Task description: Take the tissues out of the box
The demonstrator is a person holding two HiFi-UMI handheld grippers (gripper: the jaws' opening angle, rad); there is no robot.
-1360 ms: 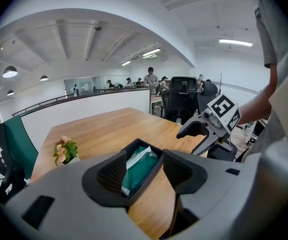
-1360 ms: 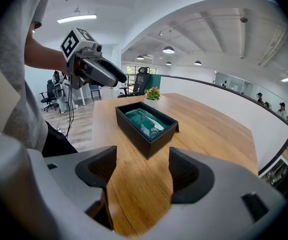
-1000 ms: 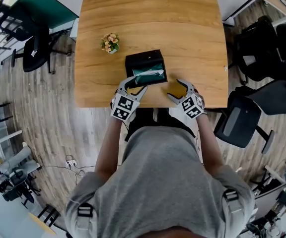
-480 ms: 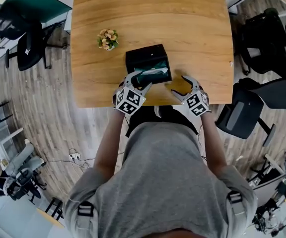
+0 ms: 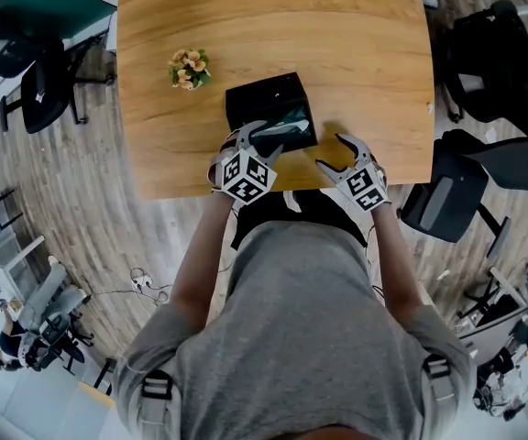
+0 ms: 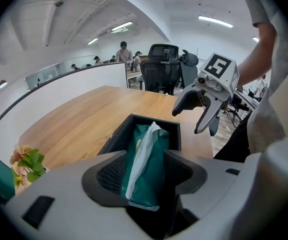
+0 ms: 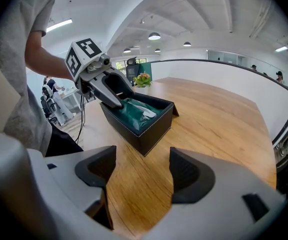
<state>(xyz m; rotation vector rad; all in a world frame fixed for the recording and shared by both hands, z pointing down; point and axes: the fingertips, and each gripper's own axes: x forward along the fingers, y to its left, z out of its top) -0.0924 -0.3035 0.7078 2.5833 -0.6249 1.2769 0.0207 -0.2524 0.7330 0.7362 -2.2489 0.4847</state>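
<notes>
A black open box (image 5: 262, 99) stands near the front edge of the wooden table (image 5: 356, 53). Inside it lies a green tissue pack (image 6: 151, 156) with a white tissue (image 6: 143, 151) sticking up from its slot. My left gripper (image 6: 144, 170) is open and reaches into the box, its jaws straddling the pack on both sides. In the head view that left gripper (image 5: 260, 142) sits at the box's near end. My right gripper (image 5: 335, 150) is open over bare wood, right of the box (image 7: 146, 131), with nothing between its jaws.
A small potted flower (image 5: 188, 68) stands on the table left of the box. Dark office chairs stand on the floor to the right (image 5: 452, 204) and left (image 5: 39, 85). The table's front edge runs just below both grippers.
My left gripper has pushed forward into the box, over the tissue pack. The right gripper has stayed in about the same spot beside the box.
</notes>
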